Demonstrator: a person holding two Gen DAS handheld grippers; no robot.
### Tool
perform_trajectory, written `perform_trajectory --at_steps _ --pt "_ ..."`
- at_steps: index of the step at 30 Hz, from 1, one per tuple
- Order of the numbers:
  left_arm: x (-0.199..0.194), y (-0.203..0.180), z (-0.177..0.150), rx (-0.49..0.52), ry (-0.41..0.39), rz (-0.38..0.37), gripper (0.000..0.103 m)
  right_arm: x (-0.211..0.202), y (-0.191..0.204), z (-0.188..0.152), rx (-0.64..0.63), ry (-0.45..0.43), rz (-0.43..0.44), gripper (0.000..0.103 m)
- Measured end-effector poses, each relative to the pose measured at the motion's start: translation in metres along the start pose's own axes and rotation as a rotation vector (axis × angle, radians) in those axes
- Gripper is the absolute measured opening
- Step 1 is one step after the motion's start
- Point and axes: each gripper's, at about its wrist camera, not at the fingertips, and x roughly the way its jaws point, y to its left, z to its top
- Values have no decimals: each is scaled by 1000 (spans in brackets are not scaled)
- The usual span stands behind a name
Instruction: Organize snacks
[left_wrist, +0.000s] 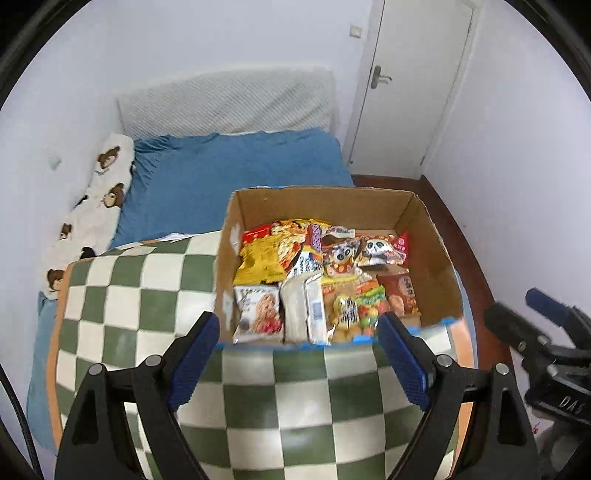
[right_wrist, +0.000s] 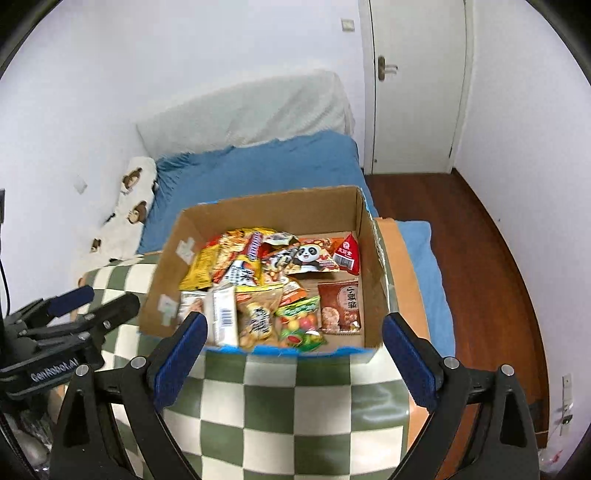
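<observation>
While both tools hang above the near edge of the checkered table (left_wrist: 155, 295), neither has anything in it: the left gripper (left_wrist: 297, 326) stands with its blue pads spread wide and only open air between them, and the right gripper (right_wrist: 293, 328) is spread just as wide and just as empty. Just beyond the fingertips sits the cardboard box (right_wrist: 266, 212), open-topped, at the far side of the table with the blue bed (right_wrist: 258, 166) behind it.

Inside lie the snack packets (right_wrist: 266, 291), heaped loosely and overlapping. They should be light, soft and crinkly, with slick film that may slide out of a shallow pinch; puffed bags will give and could crush brittle contents if squeezed hard. The white wrapped bar (left_wrist: 314, 306) near the front stands on edge and looks the stiffest, so I judge it the easiest to pinch across its narrow sides. The brown cracker packet (right_wrist: 340, 306) lies flat on the box floor, apart from the heap; a sealed end seam would be the surest hold. The panda packet (right_wrist: 310, 256) rests atop others, so lifting it may drag its neighbours.
</observation>
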Motion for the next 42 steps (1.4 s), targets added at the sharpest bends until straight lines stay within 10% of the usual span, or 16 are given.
perform_trajectory --at_steps 22,37,42 --pt "-148 -5 -88 12 -173 62 87 -178 37 -99 -46 -205 -20 100" --pt "-178 -13 -98 23 -220 75 88 -215 37 -107 -54 -255 -20 101" --pt "-173 -14 -93 21 -238 70 103 -214 35 -106 -49 -260 -31 101"
